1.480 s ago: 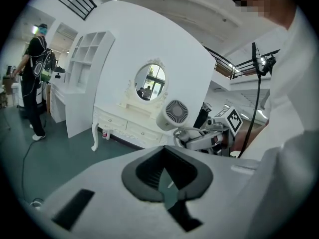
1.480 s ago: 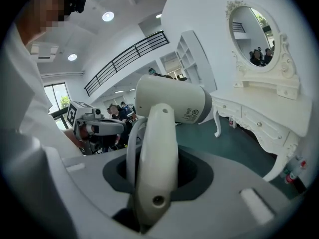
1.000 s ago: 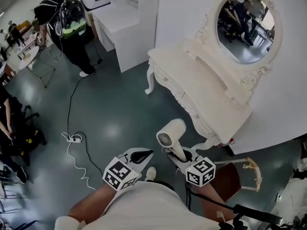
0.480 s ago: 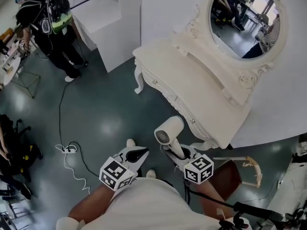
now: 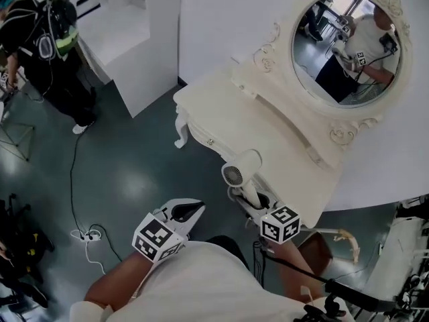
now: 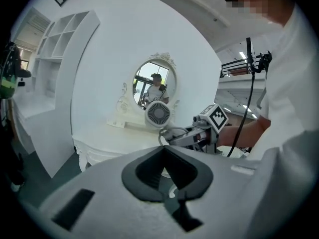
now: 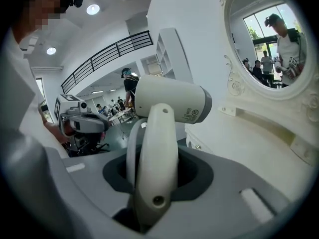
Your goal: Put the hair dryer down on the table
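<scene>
A white hair dryer (image 5: 240, 171) stands upright in my right gripper (image 5: 249, 201), which is shut on its handle (image 7: 155, 153). Its barrel (image 7: 172, 101) lies level, and its rear grille (image 6: 158, 114) faces my left side. In the head view the dryer hangs at the front edge of the white dressing table (image 5: 228, 116), above the floor. My left gripper (image 5: 182, 211) is lower and to the left over the dark floor, shut with nothing in it (image 6: 167, 172). The left gripper view shows the right gripper (image 6: 192, 136) with the dryer in front of the table.
An oval mirror (image 5: 345, 45) stands at the back of the table. A white shelf unit (image 5: 131, 42) stands to the table's left. A person with a backpack (image 5: 43, 42) is far left. A cable and power strip (image 5: 84, 233) lie on the floor. A chair (image 5: 332, 243) stands at the right.
The view has closed in on the dressing table. The right gripper, still holding the hair dryer, now hangs at the table's front edge. The left gripper stays low and shut.
</scene>
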`<state>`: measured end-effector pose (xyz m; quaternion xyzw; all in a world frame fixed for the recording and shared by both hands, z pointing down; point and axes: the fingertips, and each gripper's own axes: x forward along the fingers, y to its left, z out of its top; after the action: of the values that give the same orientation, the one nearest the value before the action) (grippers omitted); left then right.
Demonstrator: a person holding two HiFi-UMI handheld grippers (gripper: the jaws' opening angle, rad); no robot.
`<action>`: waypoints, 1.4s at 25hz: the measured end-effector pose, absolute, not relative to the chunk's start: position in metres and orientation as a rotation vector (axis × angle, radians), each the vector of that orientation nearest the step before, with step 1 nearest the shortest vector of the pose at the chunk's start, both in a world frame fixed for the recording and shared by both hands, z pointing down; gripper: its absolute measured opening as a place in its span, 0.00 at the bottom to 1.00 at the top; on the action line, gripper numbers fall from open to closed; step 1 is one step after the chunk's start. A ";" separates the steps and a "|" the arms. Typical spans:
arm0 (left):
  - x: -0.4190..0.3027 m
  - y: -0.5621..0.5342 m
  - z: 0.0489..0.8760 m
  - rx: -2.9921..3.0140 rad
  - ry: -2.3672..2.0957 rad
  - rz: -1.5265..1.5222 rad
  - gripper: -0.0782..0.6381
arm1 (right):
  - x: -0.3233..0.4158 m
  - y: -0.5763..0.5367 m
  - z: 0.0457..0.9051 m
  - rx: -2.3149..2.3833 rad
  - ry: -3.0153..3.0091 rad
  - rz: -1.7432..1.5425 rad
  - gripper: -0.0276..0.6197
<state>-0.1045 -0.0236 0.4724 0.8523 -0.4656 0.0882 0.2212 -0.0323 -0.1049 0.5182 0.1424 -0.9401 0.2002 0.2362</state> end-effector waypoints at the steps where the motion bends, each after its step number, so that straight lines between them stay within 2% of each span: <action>1: -0.117 -0.030 0.474 2.351 -1.288 0.247 0.11 | -0.044 -0.119 0.517 0.400 -2.582 0.539 0.25; 12: -0.206 -0.114 0.477 2.192 -1.459 0.193 0.11 | -0.146 -0.289 0.528 0.319 -2.562 0.429 0.25; 17: -0.224 -0.167 0.471 2.114 -1.558 0.185 0.11 | -0.180 -0.361 0.541 0.221 -2.533 0.374 0.25; 26: -0.226 -0.239 0.468 1.997 -1.692 0.173 0.11 | -0.209 -0.459 0.600 0.115 -2.449 0.309 0.25; 35: -0.243 -0.255 0.478 1.851 -1.784 0.199 0.11 | -0.224 -0.515 0.678 0.112 -2.331 0.273 0.25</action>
<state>-0.2434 -0.2554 0.4783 0.6897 -0.6645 0.0743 0.2779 -0.2236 -0.5147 0.6777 0.0439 -0.9154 0.1071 0.3855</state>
